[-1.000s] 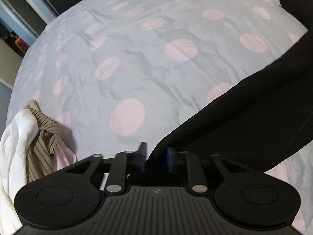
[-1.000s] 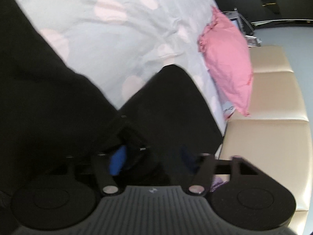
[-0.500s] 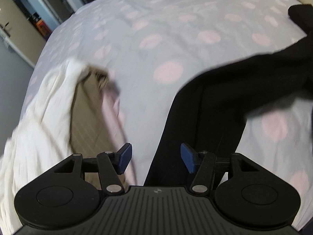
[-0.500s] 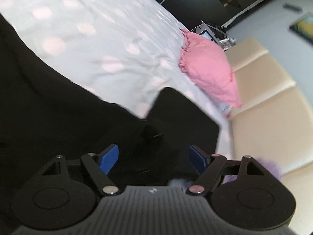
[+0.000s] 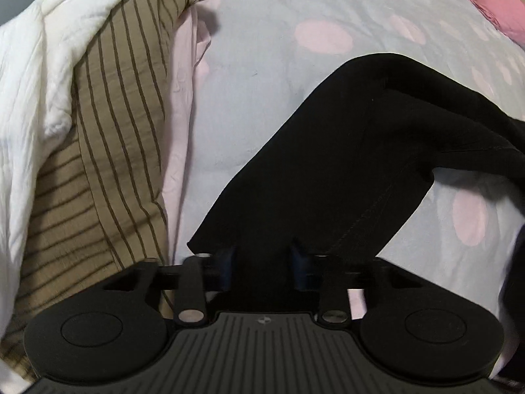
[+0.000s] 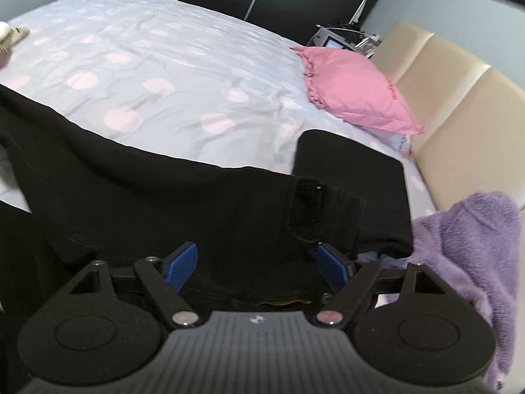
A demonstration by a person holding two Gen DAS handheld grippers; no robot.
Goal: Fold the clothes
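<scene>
Our left gripper (image 5: pixel 261 262) is closing with the black trousers (image 5: pixel 328 164) between its half-hidden fingers; whether the pads press yet, we cannot tell. Our right gripper (image 6: pixel 256 264) hangs released, low in frame. Only its view shows the purple fleece (image 6: pixel 466 246).

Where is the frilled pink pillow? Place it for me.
In the right wrist view, the frilled pink pillow lies at the bed's right edge on the dotted grey-blue sheet, against the cream padded headboard, just beyond the black trousers.

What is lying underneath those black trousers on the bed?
Under the black trousers lies the pale blue bedsheet with pink dots. Whatever else the fabric covers is hidden from view.
</scene>
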